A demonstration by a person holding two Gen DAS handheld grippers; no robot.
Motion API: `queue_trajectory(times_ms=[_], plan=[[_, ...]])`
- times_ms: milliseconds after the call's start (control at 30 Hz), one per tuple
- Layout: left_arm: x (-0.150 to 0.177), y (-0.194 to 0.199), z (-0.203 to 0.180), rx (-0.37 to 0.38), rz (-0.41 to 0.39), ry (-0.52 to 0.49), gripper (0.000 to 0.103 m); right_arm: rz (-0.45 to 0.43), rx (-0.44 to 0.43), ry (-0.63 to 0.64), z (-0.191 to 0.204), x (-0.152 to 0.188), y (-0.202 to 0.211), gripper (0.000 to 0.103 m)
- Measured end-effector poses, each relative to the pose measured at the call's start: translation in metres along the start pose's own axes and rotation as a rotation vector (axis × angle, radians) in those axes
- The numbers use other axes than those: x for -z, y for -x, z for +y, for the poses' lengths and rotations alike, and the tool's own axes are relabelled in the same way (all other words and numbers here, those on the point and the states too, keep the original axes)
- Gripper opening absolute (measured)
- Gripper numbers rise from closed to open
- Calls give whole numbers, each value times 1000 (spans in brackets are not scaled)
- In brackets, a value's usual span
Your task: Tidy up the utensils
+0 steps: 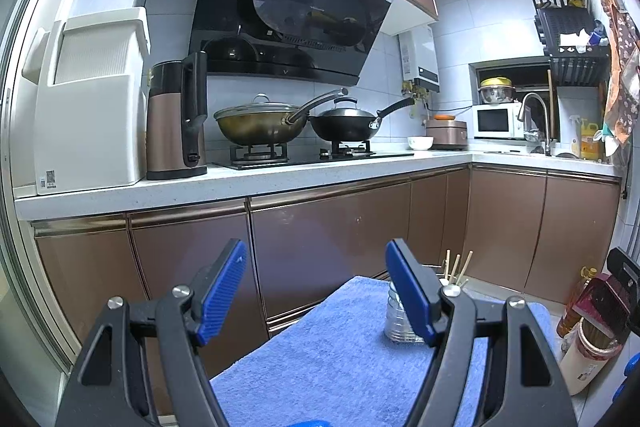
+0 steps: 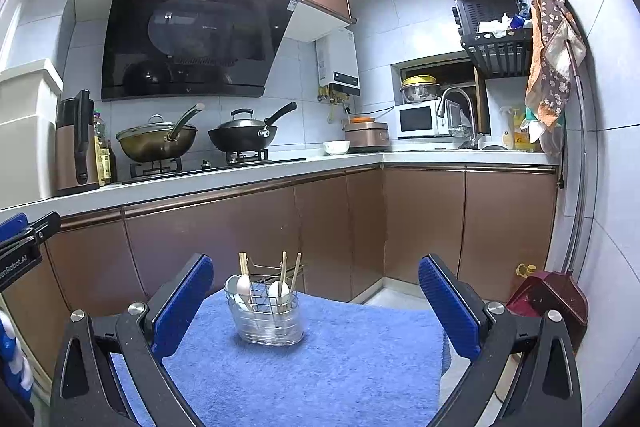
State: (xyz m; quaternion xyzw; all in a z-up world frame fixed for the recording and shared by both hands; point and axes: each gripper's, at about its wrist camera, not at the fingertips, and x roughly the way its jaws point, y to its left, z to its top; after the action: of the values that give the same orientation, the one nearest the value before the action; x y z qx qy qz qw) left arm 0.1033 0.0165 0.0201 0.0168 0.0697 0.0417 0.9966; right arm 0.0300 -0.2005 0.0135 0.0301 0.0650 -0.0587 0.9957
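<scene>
A clear utensil holder [image 2: 266, 319] with a wire frame stands on a blue towel [image 2: 320, 367]. It holds wooden chopsticks [image 2: 284, 275] and white spoons [image 2: 279, 291], all upright. My right gripper [image 2: 316, 303] is open and empty, with the holder between and beyond its fingers. My left gripper [image 1: 316, 291] is open and empty above the towel [image 1: 320, 355]. The holder [image 1: 398, 319] shows partly behind its right finger [image 1: 412, 295], with chopsticks [image 1: 460, 267] sticking up.
Brown cabinets [image 2: 240, 227] stand behind the towel. The counter [image 1: 240, 183] carries a kettle [image 1: 176, 119], two woks [image 1: 344, 125] on the stove, a bowl, a microwave and a sink. A dark red dustpan [image 2: 548, 299] and bottles sit on the floor at right.
</scene>
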Motion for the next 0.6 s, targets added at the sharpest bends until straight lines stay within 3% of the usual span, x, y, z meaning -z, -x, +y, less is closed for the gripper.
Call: queue_trajectory(times_ms=[600], plan=[[-1, 6, -6, 12, -2, -8, 71, -10, 15, 3, -5, -2, 4, 103]])
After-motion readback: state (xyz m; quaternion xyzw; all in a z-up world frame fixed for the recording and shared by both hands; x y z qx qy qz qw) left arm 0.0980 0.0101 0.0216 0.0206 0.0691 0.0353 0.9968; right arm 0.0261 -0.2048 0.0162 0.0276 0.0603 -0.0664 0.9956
